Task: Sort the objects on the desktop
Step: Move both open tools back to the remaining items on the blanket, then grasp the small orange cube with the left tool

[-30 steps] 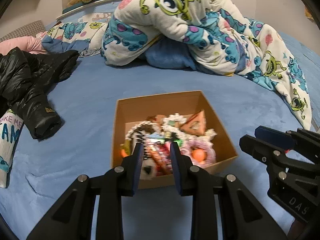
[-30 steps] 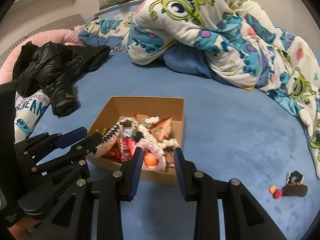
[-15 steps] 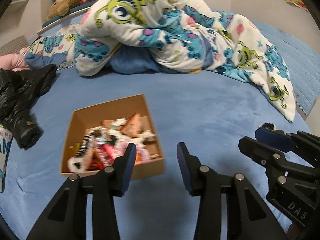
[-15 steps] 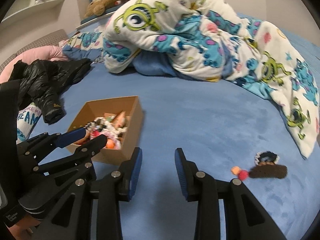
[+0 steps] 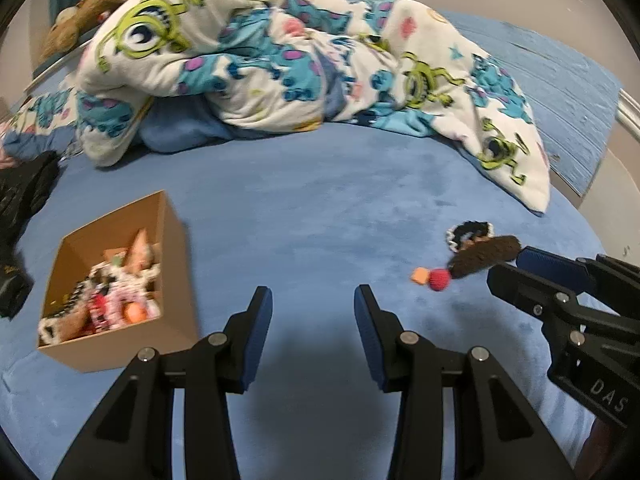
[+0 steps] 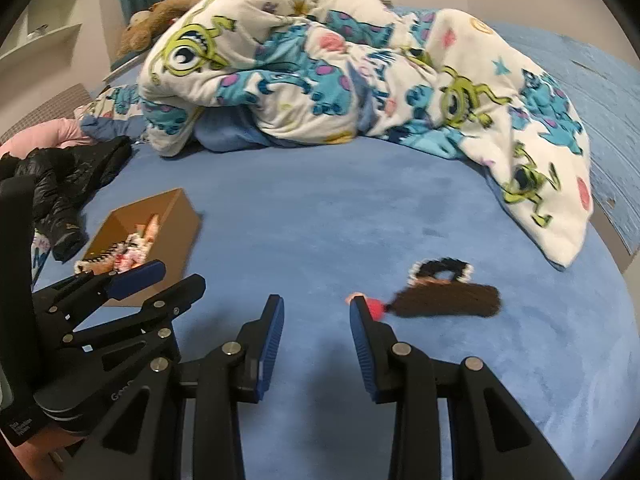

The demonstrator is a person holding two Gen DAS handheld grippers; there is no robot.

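We had most trinkets in the cardboard box (image 5: 120,280) at left — both grippers, left gripper (image 5: 313,312) and right gripper (image 6: 316,322), spread and empty — a few fuzzy pieces (image 6: 448,298) remained at right.

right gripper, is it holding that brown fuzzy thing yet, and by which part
Nothing is held. The right gripper is open over bare blue bedding, with the brown fuzzy piece lying just beyond its right fingertip. The left gripper is open and empty too.

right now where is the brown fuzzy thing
The brown fuzzy thing lies on the blue bed, right of centre in the right wrist view, just past the right gripper, with a red ball at its left end and a black scrunchie behind it.
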